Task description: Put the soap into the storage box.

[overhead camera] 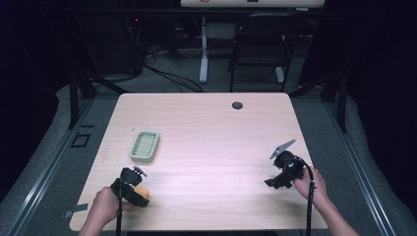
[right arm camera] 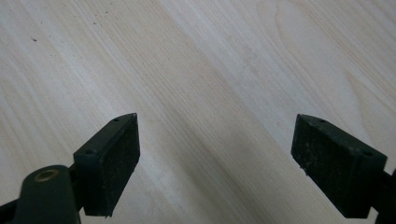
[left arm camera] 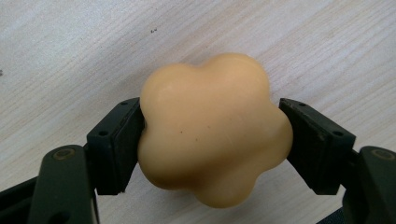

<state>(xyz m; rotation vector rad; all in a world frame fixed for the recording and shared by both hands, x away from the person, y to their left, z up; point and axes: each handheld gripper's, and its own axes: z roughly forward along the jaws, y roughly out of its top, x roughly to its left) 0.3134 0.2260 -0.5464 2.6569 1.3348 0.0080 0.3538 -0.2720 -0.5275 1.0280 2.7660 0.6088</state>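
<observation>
- Left gripper [left arm camera: 212,140]: pads clamped on the yellow flower-shaped soap [left arm camera: 212,149], at the near left edge of the bench [overhead camera: 216,123];
- Right gripper [right arm camera: 217,163]: jaws spread wide above bare wood;
- Green soap dish [overhead camera: 144,146]: farther back, well apart from the soap.

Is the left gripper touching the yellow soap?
Touching. The left gripper view shows the left gripper with both pads pressed against the soap's sides, no gap.

soap [left arm camera: 212,133] on table [overhead camera: 216,128] (near edge), tray [overhead camera: 145,146] behind
</observation>
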